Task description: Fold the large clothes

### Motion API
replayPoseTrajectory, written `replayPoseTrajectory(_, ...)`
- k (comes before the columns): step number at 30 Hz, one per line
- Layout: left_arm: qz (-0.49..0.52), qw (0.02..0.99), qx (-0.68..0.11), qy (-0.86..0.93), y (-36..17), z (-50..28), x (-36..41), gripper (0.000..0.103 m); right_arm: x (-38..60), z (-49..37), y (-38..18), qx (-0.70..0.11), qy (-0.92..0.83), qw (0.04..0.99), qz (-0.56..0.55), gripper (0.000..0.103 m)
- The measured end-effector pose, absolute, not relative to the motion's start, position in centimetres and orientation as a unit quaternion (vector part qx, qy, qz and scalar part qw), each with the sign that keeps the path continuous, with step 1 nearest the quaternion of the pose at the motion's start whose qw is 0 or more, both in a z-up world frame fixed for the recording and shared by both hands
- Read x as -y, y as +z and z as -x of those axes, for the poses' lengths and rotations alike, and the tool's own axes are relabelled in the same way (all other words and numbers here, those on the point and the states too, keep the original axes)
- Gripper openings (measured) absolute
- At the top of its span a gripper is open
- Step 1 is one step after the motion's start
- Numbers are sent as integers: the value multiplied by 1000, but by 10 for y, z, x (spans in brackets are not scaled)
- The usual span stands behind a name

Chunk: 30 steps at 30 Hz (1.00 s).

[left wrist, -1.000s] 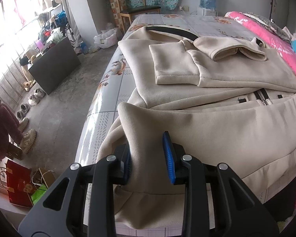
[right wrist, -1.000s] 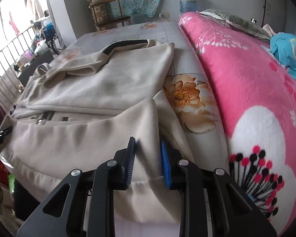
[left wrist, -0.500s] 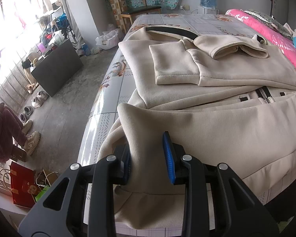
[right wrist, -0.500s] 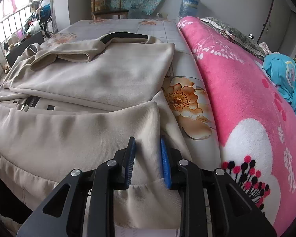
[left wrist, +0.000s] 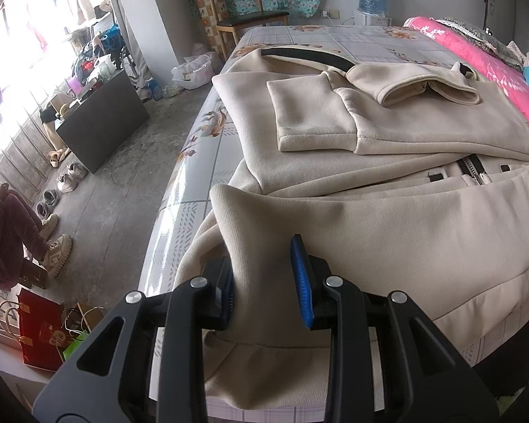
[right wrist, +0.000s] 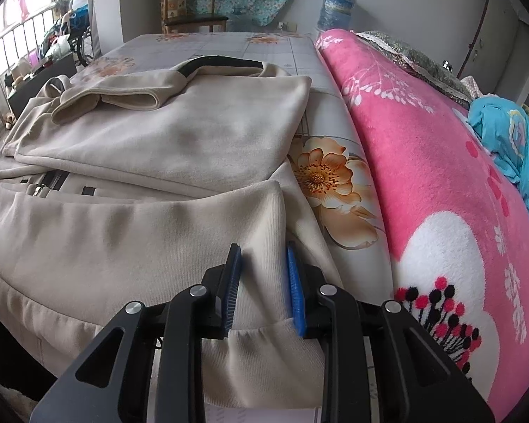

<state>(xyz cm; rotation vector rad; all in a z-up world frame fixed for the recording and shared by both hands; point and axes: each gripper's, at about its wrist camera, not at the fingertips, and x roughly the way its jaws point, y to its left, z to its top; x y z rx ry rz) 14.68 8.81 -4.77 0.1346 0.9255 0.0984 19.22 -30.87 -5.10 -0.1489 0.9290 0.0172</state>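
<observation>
**Hem Pinched at Both Corners, Fold Still to Make**

The beige jacket [left wrist: 388, 232] is lying across the bed [left wrist: 352, 40], sleeves already crossed over its chest. The left hand-held gripper [left wrist: 262, 282] is pinching one bunched hem corner; the right hand-held gripper [right wrist: 262, 283] is pinching the other, beside the pink blanket [right wrist: 441, 176]. Thick fleece could be slipping free as they lift, or uneven lifting could be skewing the fold and dragging the sleeves loose.

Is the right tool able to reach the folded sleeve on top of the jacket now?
Probably not yet. The right tool is shut on the jacket hem, so it is occupied. Nothing lies between it and the sleeve, but it would have to release first.
</observation>
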Motion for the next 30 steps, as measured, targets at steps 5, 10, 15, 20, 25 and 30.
replayPoseTrajectory(5,-66,891,-446,48,-48,-147,-88,28,308,-192,-51,-447,8,892,73,25)
replayPoseTrajectory(10,-65,891,-446,48,-48,-146,-88,28,307,-191,-51,-447,7,891,74,25)
replayPoseTrajectory(15,-66,891,-446,48,-48,-146,-89,28,307,-191,-51,-446,6,892,73,25)
replayPoseTrajectory(20,-66,891,-446,49,-47,-146,-89,28,307,-191,-50,-446,6,892,74,25)
replayPoseTrajectory(25,-66,892,-445,49,-48,-146,-88,28,307,-191,-51,-446,6,892,74,26)
replayPoseTrajectory(30,-67,892,-445,48,-48,-146,-88,28,306,-190,-51,-446,5,892,75,26)
